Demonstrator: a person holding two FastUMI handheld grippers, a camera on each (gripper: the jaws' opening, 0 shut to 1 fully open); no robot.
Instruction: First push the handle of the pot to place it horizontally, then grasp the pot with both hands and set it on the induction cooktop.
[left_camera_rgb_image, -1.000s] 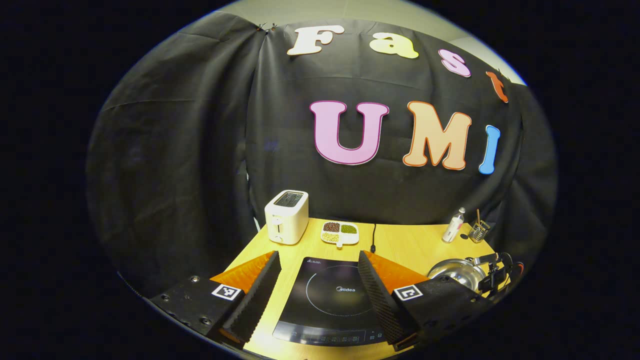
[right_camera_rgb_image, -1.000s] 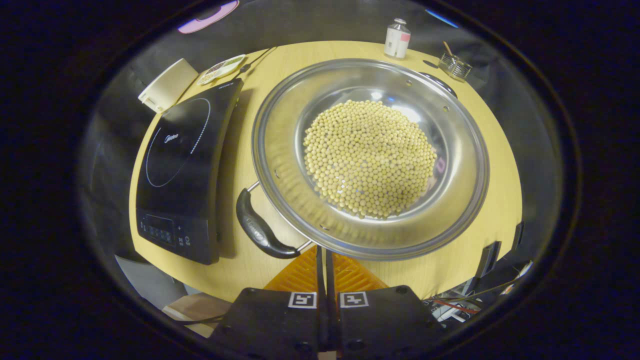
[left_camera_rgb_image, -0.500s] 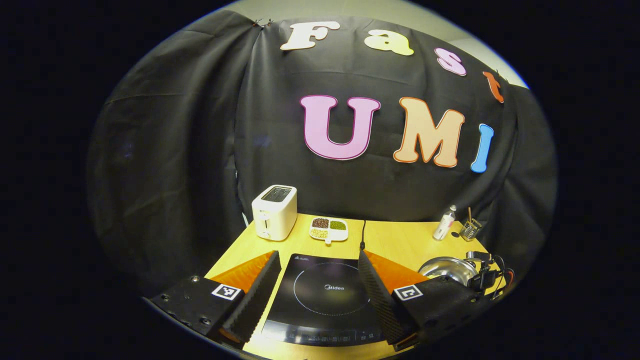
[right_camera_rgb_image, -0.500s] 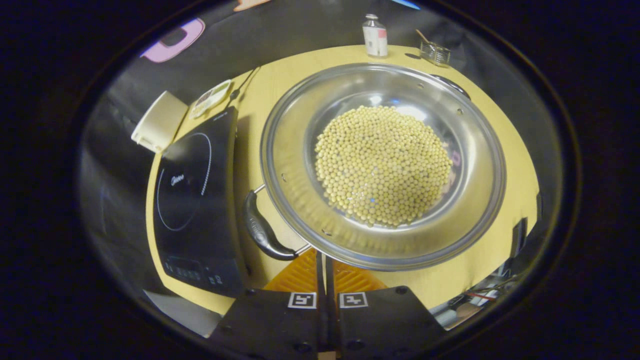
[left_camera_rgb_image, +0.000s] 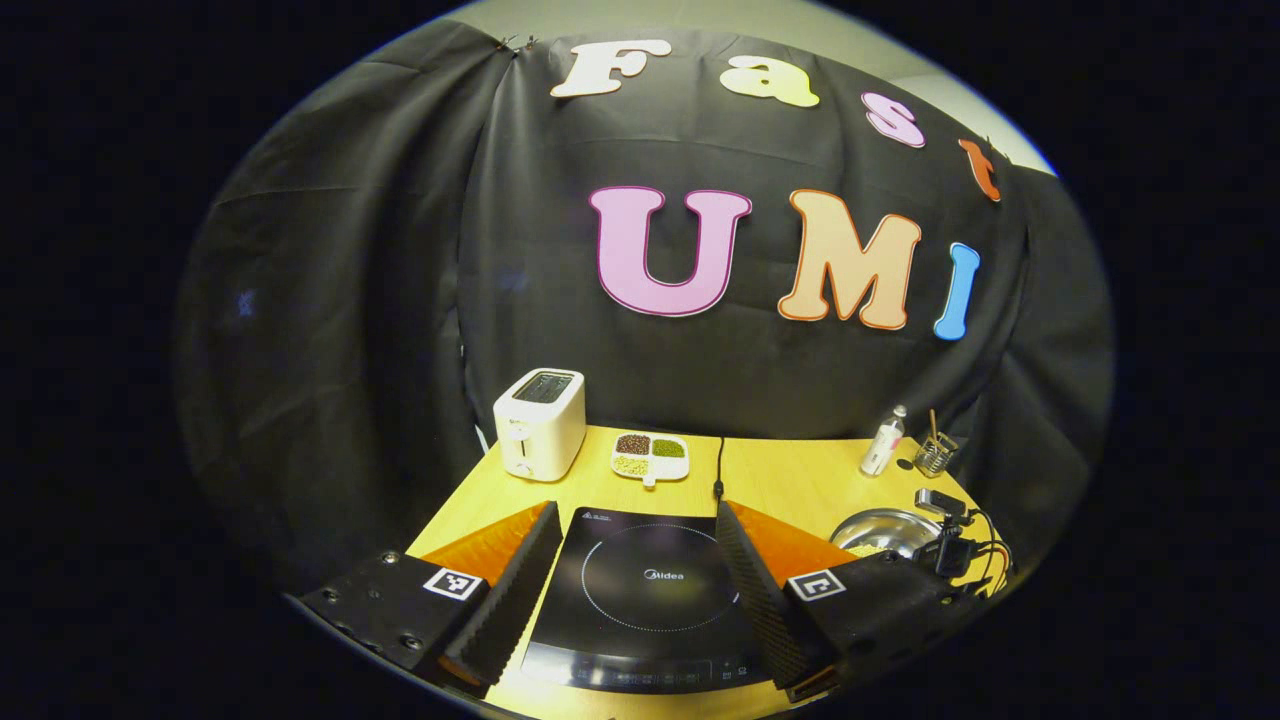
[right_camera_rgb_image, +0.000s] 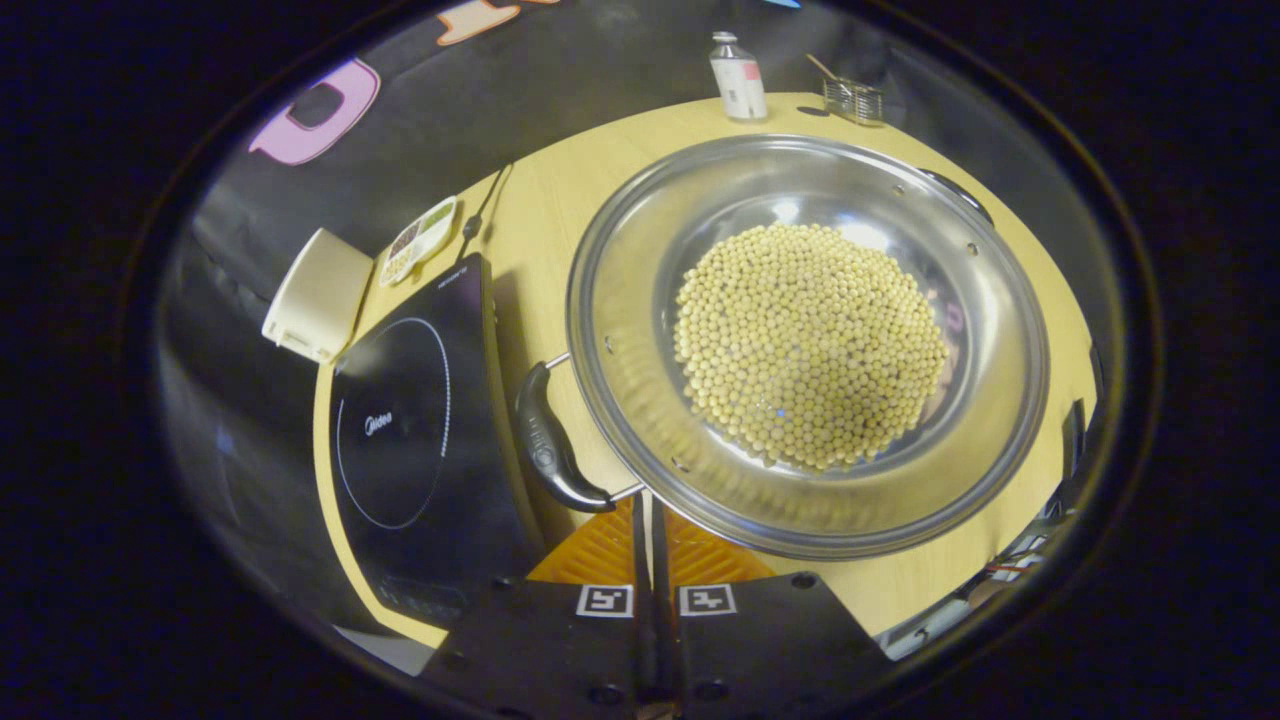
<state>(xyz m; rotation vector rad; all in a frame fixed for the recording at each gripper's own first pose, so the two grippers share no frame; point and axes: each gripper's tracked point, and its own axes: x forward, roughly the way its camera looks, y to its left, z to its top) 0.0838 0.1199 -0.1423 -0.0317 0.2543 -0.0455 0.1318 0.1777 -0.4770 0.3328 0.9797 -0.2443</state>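
Pushing the handle (right_camera_rgb_image: 553, 440) round seems the step in hand: the right gripper (right_camera_rgb_image: 650, 520), fingers pressed together at lower centre, nudges the pot (right_camera_rgb_image: 800, 340), while the left gripper (left_camera_rgb_image: 635, 570) waits wide open over the induction cooktop (left_camera_rgb_image: 640, 590).

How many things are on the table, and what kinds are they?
Pot of beans: 1
Induction cooktop: 1
Toaster: 1
Divided snack dish: 1
Bottle: 1
Small glass holder: 1
Total: 6
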